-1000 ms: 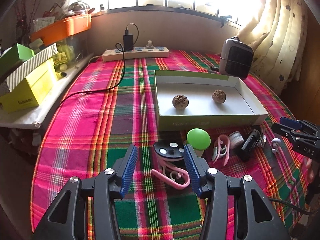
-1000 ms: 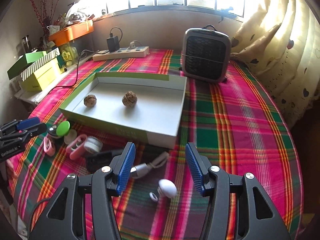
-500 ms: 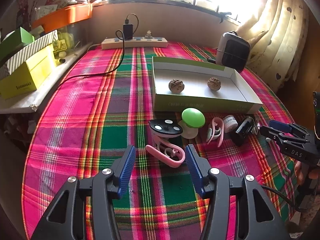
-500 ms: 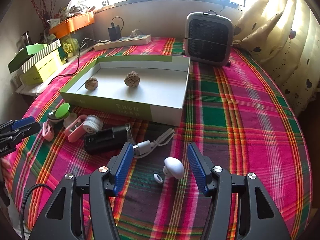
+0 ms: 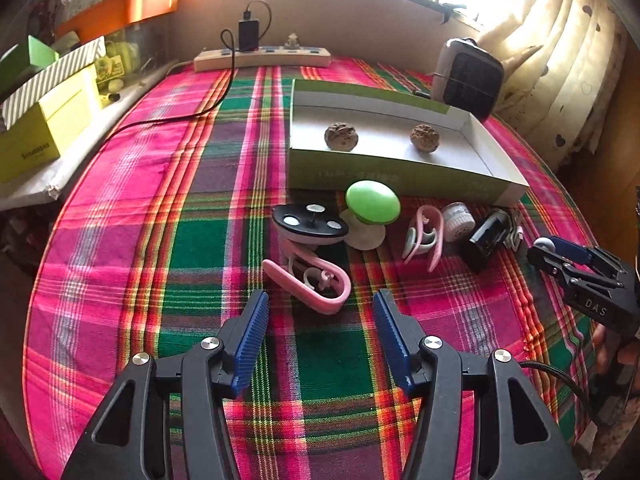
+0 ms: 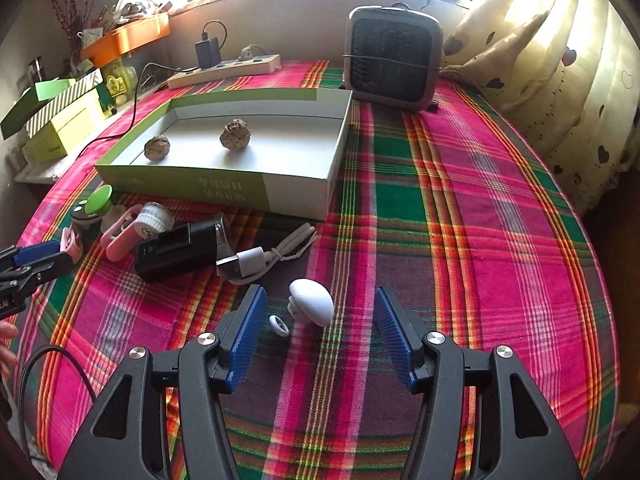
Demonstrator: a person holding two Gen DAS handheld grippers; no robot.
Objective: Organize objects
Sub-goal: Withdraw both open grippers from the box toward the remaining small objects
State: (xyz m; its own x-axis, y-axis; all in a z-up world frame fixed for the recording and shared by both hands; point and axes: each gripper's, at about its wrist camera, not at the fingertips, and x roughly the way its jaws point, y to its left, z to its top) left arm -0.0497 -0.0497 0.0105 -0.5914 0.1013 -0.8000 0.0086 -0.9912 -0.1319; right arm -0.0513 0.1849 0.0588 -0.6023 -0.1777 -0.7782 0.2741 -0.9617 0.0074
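A green-and-white open box (image 5: 400, 168) (image 6: 256, 188) holds two walnuts (image 5: 341, 136) (image 6: 235, 134). In front of it lie small items: a pink clip (image 5: 316, 280), a black disc (image 5: 308, 220), a green-capped mushroom (image 5: 372, 202), a second pink clip (image 5: 424, 236), a white round jar (image 5: 458, 222), a black device (image 6: 180, 248) and a white cable (image 6: 272, 256). My left gripper (image 5: 322, 336) is open just short of the pink clip. My right gripper (image 6: 318, 332) is open around a white mushroom-shaped knob (image 6: 311, 306), apart from it.
A grey fan heater (image 6: 394, 58) stands behind the box. A power strip (image 5: 262, 58) with a charger lies at the back. Yellow and green boxes (image 5: 44, 120) sit on a shelf at the left. A curtain (image 6: 560, 80) hangs at the right.
My left gripper has drawn back from the pink clip, which lay between its fingers. My right gripper has moved forward, so the white knob lies between its fingers.
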